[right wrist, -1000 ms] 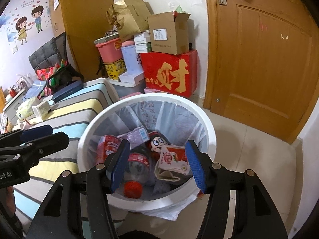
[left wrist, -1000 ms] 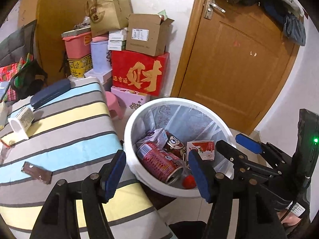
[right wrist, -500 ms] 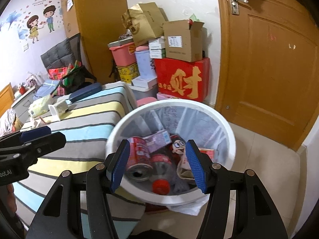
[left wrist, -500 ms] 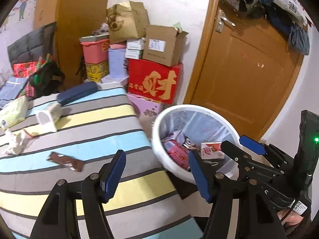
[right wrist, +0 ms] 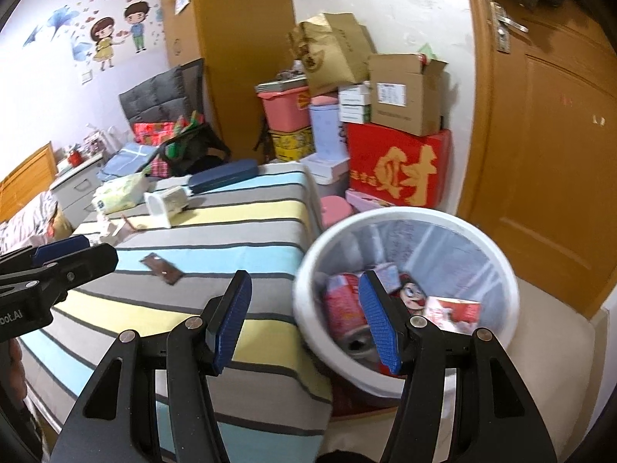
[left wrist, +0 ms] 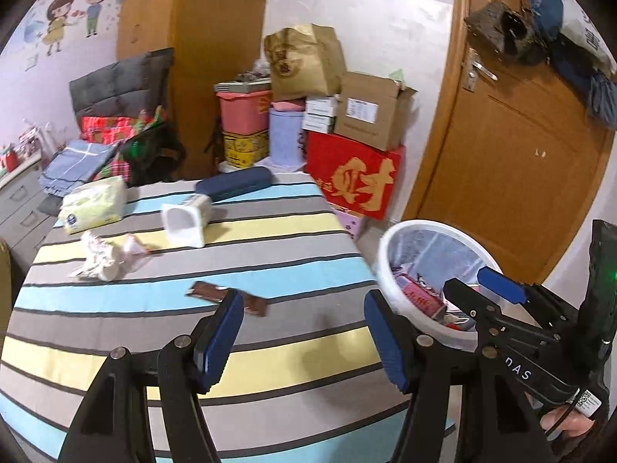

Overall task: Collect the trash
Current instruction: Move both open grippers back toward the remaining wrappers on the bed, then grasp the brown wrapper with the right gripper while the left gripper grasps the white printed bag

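A white trash bin [left wrist: 389,247] [right wrist: 497,254] with a clear liner stands on the floor beside the striped table; it holds a red can [right wrist: 343,305], a milk carton [right wrist: 455,308] and other trash. On the table lie a brown wrapper [left wrist: 227,298] [right wrist: 162,268], crumpled paper [left wrist: 102,256] and a white tipped cup [left wrist: 185,222] [right wrist: 164,204]. My left gripper [left wrist: 302,337] is open and empty over the table's near edge, close to the wrapper. My right gripper [right wrist: 304,322] is open and empty between table and bin.
A tissue pack [left wrist: 94,204], a dark blue case [left wrist: 233,184] and folded clothes [left wrist: 77,166] lie at the table's far side. Stacked boxes [left wrist: 354,177] and a brown door [left wrist: 513,177] stand behind the bin.
Both grippers have swung left, away from over the bin toward the striped table. The wrapper, cup and crumpled paper have come into fuller view. Both stay open.
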`<state>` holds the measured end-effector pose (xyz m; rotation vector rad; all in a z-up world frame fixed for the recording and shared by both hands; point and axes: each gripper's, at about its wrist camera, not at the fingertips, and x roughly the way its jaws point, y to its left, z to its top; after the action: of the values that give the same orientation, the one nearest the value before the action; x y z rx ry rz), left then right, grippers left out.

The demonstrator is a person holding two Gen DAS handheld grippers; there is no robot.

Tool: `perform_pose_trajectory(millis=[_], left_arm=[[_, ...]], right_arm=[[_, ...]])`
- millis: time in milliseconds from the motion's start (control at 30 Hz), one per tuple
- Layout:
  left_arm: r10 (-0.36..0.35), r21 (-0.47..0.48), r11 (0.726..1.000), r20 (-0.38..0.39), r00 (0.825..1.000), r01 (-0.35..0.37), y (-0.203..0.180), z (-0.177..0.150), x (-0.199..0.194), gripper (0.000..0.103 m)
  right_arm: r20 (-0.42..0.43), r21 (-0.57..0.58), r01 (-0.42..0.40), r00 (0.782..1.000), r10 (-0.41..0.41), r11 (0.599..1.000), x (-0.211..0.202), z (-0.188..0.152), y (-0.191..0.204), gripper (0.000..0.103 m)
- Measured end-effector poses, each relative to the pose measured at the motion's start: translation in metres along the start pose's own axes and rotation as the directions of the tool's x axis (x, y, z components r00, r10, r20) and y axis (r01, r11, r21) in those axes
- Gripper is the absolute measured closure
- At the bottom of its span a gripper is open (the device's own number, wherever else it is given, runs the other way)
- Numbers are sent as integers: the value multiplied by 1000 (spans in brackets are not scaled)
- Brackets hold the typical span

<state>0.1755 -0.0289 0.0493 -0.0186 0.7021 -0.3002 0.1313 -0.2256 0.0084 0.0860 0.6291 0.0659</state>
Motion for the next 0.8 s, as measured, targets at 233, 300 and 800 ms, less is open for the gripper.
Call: perform_pose_trajectory(millis=[233,300,800], left_arm=[[70,-70,995,22,997,-68,51,-4,-20,38],[86,-85,993,23,996,-84,63,-5,-23,38],[195,-206,959,-13,981,-194,159,-20,-31,38]], right_arm=[[-12,-67,-60,998,60,996,8,1,32,43],[-18,-84,-77,997,76,993,11,1,41,43],[-120,-219,-188,979,165,958,45,4,101,43]])
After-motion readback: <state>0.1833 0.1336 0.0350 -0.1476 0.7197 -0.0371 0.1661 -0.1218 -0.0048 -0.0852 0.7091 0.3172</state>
